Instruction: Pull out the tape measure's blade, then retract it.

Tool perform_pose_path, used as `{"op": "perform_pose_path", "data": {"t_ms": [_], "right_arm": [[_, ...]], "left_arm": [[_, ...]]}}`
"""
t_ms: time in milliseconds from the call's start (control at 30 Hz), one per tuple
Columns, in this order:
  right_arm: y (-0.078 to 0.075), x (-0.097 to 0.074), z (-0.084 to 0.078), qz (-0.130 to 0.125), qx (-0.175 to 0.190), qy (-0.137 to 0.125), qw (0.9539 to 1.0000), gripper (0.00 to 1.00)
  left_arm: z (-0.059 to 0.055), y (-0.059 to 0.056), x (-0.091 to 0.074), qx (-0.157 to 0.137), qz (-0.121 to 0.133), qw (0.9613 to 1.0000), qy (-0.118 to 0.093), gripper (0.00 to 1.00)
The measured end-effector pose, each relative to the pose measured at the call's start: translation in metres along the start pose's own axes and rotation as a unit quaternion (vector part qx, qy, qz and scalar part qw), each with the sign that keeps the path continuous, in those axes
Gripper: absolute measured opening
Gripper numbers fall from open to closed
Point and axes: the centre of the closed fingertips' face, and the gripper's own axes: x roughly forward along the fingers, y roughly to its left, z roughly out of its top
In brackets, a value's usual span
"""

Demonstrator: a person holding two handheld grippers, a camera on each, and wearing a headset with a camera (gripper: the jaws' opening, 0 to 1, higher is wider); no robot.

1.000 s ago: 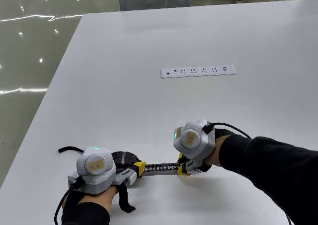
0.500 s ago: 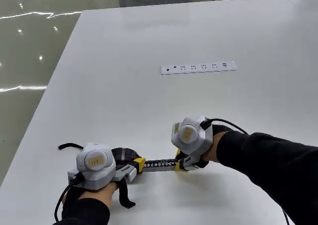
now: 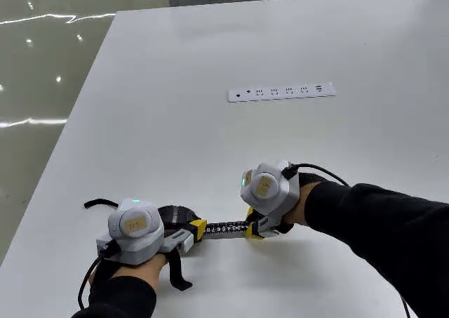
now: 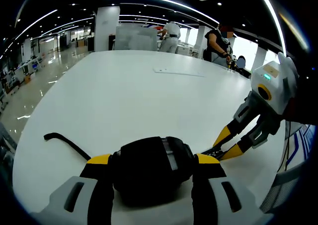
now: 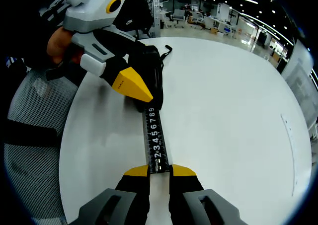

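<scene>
left gripper (image 3: pixel 191 235): we've got its jaws clamped round the tape measure case (image 4: pixel 149 168), near table (image 3: pixel 210 142) front-left corner | right gripper (image 5: pixel 159 171) pinches blade (image 5: pixel 154 135) tip, short length out | risk: thin pinch slips, blade whips back; off-axis pull twists case

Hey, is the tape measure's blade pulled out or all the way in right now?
Partly out: a short numbered stretch of blade spans from the case to the right tongs.

Tape measure case (image 4: pixel 151 168) is black, blade (image 5: pixel 155 140) dark with white numerals; left gripper (image 4: pixel 154 159) and right gripper (image 5: pixel 160 171) grey, yellow-tipped.
</scene>
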Motion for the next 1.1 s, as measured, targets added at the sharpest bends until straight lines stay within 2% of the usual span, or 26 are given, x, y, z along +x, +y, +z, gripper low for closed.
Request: {"op": "perform_pose_path", "data": {"t_ms": [600, 1100], "right_arm": [[-0.001, 0.002, 0.008, 0.005, 0.013, -0.014, 0.9998, 0.10], [0.002, 0.006, 0.015, 0.006, 0.004, -0.024, 0.9997, 0.10]], "left_arm": [[0.001, 0.000, 0.000, -0.001, -0.007, 1.0000, -0.002, 0.57], [0.000, 0.000, -0.002, -0.003, -0.015, 0.9999, -0.002, 0.57]]}}
